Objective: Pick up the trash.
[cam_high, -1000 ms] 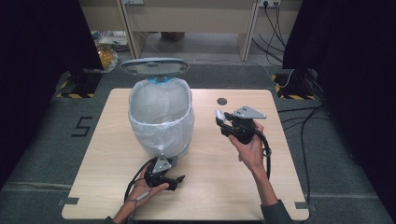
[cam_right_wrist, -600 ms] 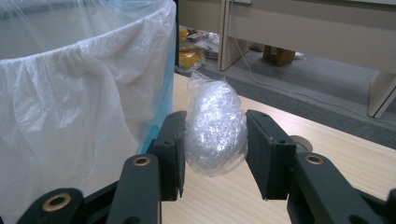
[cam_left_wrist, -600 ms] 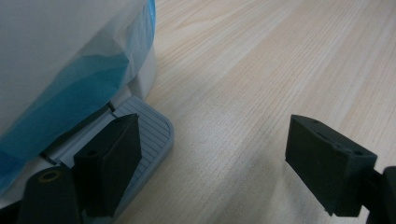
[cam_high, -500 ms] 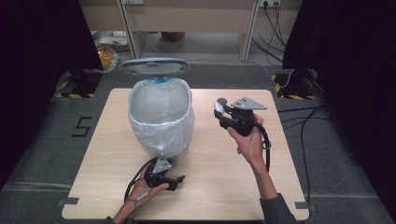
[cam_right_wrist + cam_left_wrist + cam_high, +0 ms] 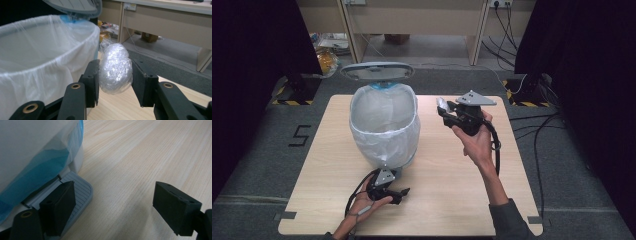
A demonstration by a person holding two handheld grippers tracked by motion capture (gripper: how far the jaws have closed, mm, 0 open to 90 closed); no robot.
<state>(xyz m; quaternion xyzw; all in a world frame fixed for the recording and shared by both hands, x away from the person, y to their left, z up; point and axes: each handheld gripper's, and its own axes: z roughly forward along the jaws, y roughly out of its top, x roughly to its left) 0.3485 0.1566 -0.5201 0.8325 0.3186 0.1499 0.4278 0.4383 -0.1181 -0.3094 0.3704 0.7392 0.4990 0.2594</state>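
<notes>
The right gripper (image 5: 115,82), jaws clamped on a crumpled ball of clear plastic wrap (image 5: 115,68), holds it above the counter (image 5: 447,195) just beside the lined pedal bin (image 5: 384,125), whose lid (image 5: 377,71) stands open as the left gripper (image 5: 120,206), jaws wide, presses the pedal (image 5: 78,190); next, carry the ball over the rim and release.

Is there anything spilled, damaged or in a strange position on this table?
Nothing stands out. The pedal bin stands upright with its lid raised and its white liner folded evenly over the rim. The right claw holds a ball of crumpled plastic wrap beside the bin.
</notes>
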